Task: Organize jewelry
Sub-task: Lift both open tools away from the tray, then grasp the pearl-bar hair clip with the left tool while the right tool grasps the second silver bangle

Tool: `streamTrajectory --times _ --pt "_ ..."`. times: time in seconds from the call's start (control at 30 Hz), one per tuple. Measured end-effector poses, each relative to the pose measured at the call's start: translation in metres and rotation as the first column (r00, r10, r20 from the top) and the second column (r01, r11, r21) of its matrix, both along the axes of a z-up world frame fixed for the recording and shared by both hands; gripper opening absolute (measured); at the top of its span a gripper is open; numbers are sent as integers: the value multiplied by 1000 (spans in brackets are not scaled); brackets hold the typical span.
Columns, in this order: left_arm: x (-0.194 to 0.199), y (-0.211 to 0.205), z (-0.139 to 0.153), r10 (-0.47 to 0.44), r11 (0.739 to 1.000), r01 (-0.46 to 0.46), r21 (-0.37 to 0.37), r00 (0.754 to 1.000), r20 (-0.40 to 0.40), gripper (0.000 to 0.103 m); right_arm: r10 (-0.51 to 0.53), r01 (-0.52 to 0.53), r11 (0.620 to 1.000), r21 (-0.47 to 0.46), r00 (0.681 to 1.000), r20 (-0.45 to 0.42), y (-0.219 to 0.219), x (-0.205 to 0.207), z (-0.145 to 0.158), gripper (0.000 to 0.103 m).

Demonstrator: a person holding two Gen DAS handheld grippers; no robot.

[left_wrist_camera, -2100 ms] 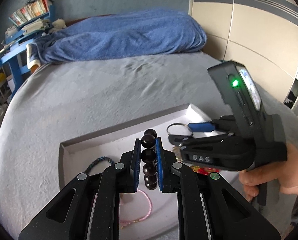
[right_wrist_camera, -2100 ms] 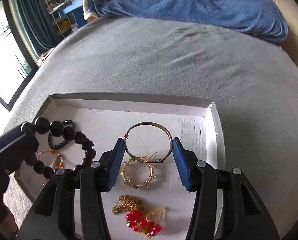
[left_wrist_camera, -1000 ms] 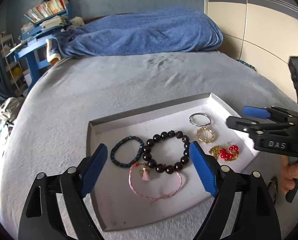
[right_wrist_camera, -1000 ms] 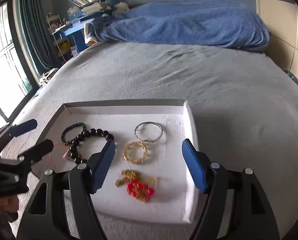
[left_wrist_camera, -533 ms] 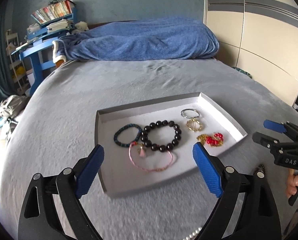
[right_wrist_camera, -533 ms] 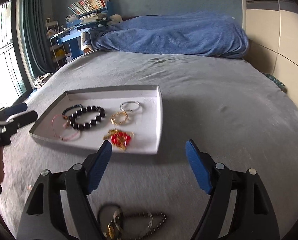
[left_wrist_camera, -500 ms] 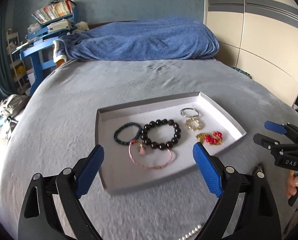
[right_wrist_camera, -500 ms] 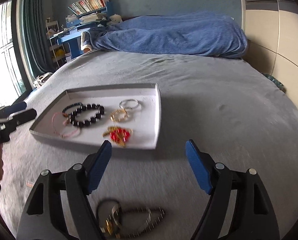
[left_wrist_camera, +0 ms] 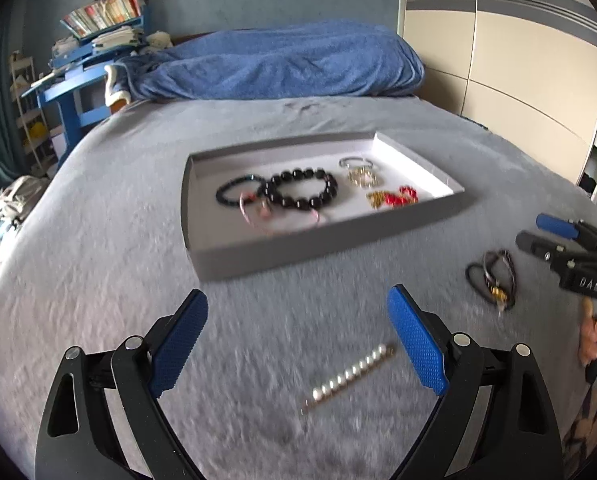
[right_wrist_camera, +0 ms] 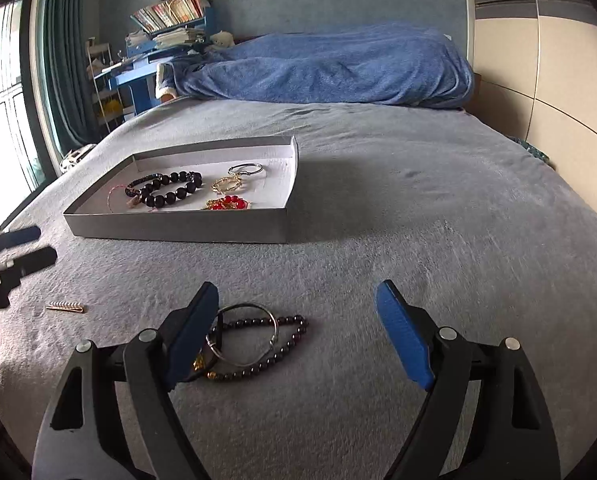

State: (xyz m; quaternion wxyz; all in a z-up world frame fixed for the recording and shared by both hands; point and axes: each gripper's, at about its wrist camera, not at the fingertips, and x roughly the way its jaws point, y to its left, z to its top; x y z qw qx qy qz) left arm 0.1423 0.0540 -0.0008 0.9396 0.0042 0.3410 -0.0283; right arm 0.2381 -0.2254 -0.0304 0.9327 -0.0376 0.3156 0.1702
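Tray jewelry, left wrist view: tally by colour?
In the tray:
Dark beads: 2 (large black bracelet, thinner dark bracelet)
Pink: 1 (pink cord bracelet)
Silver: 1 (silver bangle)
Gold: 1 (gold hoop)
Red and gold: 1 (red-bead piece)
Total: 6

I count one tray point(left_wrist_camera: 326, 248) holding six jewelry pieces, one pearl strand point(left_wrist_camera: 348, 376), and one tangled bracelet pile point(right_wrist_camera: 254, 340) on the bed.

Grey tray point(left_wrist_camera: 298, 248) holds bracelets; pearl clip point(left_wrist_camera: 348, 376) and dark beads point(right_wrist_camera: 258, 340) lie outside.
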Motion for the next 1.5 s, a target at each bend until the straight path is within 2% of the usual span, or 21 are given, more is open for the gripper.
streamTrajectory --times 0.33,0.5,0.73,0.9,0.97,1.03,1.07,1.23,1.3,1.4,1.5 --pt "-14 7 -10 7 999 -8 -43 1000 -8 92 -10 10 1000 11 1000 25 -3 -22 -9 85" --pt "-24 4 -15 -25 998 24 -60 1000 -10 92 5 -5 1000 2 1000 26 0 -30 -11 86" --pt "-26 -13 -18 -105 994 104 -8 994 -21 92 52 -51 998 -30 999 12 12 -36 -14 86" --pt "-19 -15 -23 -126 992 125 -16 990 -69 90 60 -61 998 -13 998 -29 10 -34 -17 86" --pt "-14 -15 -27 -128 992 127 -15 986 -107 83 62 -63 998 -11 997 -36 10 -33 -18 86" --pt "-10 -16 -32 -130 991 130 -9 981 -144 73 59 -59 998 -7 997 -44 10 -32 -18 86" --pt "-8 -17 -34 -127 992 128 -2 979 -162 63 57 -57 998 -3 997 -47 9 -31 -19 86" --pt "-10 -18 -36 -137 990 139 -2 976 -167 47 20 -16 998 59 997 -73 -3 -25 -19 86" --pt "-11 -19 -37 -144 989 146 -3 976 -163 36 0 7 997 79 997 -81 -8 -23 -19 85" --pt "-12 -20 -37 -153 988 154 -4 975 -161 27 -4 10 998 67 997 -83 -7 -21 -18 84" --pt "-12 -19 -37 -157 988 157 -15 975 -157 25 15 -15 1000 9 997 -78 6 -17 -15 83"
